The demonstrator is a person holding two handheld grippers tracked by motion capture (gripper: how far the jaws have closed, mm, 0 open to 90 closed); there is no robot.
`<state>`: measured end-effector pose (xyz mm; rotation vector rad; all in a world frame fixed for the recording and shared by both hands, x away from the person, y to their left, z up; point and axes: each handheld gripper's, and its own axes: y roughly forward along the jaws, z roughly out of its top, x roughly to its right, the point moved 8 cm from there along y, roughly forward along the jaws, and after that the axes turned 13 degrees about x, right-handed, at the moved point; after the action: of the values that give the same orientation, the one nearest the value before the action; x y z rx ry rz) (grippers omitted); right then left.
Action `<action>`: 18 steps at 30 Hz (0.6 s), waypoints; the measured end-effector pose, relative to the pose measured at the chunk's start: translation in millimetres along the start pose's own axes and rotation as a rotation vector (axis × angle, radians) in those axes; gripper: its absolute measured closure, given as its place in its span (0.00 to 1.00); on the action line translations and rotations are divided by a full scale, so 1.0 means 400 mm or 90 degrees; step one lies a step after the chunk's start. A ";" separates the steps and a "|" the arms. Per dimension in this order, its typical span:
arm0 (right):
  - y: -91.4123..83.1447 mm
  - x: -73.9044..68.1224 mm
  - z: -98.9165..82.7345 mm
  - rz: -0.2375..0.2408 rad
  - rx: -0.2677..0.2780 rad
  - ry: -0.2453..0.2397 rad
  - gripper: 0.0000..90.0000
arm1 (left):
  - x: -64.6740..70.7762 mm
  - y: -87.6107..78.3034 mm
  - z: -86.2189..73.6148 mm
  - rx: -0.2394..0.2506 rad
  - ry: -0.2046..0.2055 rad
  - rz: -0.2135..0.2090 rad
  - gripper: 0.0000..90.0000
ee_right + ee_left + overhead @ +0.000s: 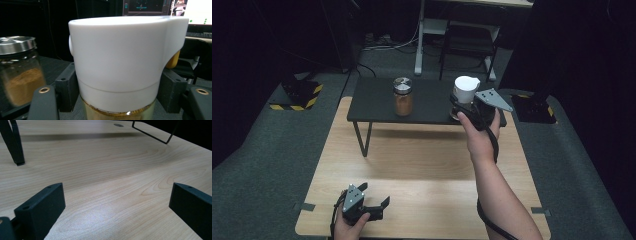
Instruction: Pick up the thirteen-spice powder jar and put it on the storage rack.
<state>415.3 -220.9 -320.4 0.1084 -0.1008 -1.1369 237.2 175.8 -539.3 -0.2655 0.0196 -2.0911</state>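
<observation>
Two containers stood on the black shelf [377, 102] raised over the wooden table [422, 165] in the high view: a spice jar [403, 97] with a metal lid near the middle, and a white-capped bottle [464, 95] toward the right end, well apart from it. The right gripper [464, 111], held in the person's right hand [482, 137], reached to the bottle, its jaws on either side of the bottle below the cap. The left gripper [374, 197] rested low at the near left of the table in the left hand [349, 225], jaws spread with nothing between them.

In the left gripper view, the left gripper [116, 200] had its black jaws wide apart over bare table [112, 170], with the shelf's legs [15, 142] farther off.

In the right gripper view, the right gripper [117, 92] pinched the bottle [125, 65] from both sides, the jaw pads pressed against the lower part of the white cap, above amber glass. The spice jar [20, 75], holding brown powder, stood to the left on the black shelf [56, 66].
</observation>
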 end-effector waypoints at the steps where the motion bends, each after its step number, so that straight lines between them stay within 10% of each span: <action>1: 0.000 0.000 0.000 0.000 0.000 0.000 0.33 | 0.000 0.000 0.000 0.000 0.000 0.000 0.01; 18: 0.049 0.008 -0.024 -0.013 -0.004 0.009 0.33 | -0.005 -0.002 0.000 0.002 -0.004 -0.004 0.01</action>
<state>435.7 -215.4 -327.3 0.1119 -0.0828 -1.1573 237.3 178.0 -539.7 -0.2708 0.0125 -2.0956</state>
